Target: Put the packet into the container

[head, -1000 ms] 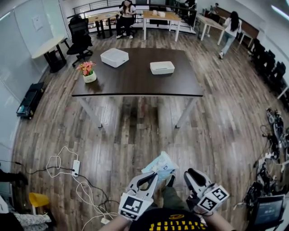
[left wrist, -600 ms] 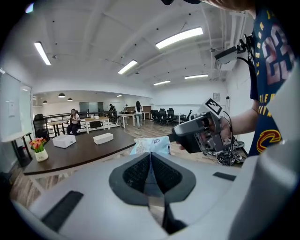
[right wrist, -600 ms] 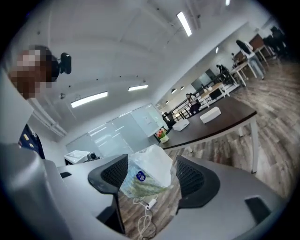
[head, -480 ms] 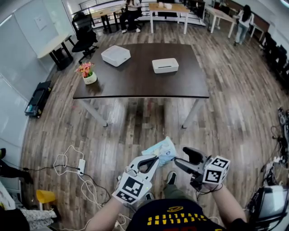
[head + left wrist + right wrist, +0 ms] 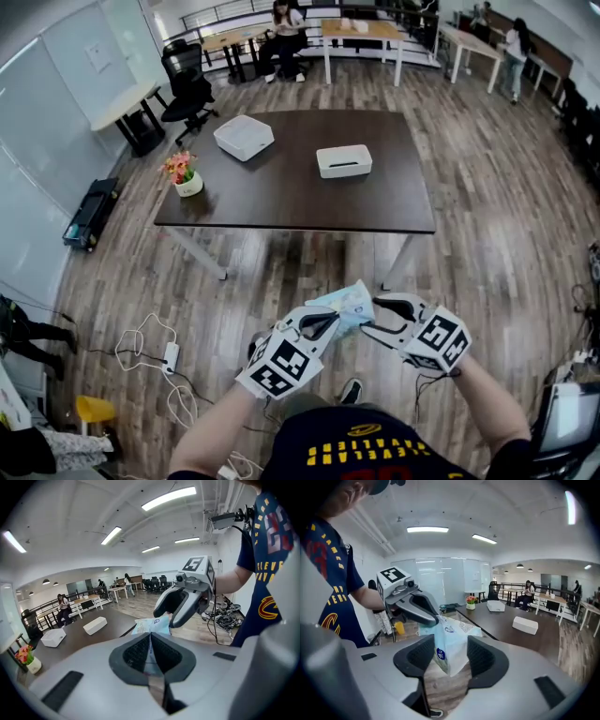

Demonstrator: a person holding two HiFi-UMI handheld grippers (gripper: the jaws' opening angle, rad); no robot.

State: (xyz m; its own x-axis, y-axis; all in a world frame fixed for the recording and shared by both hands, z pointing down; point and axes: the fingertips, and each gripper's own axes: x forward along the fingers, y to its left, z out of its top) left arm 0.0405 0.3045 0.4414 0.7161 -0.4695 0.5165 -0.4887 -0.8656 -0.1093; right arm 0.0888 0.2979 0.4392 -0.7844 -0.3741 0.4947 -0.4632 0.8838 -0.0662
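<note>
Fingers, left gripper: pressed together, pinching a thin edge of the packet. Fingers, right gripper: spread and closing, with the packet's free end between them and the pads not yet pressing.

Packet location: in the air above the wooden floor, well apart from the dark table.

Step, judged: two-handed regrip before the carry. Next: a firm hold, then an approach to the table.

Unclear: whether the rectangular white container or the square white box is the target. The packet print is too small to read.

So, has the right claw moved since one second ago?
Yes. The right claw went forward and left, nearer the table; its jaws are closing with the packet between them.
</note>
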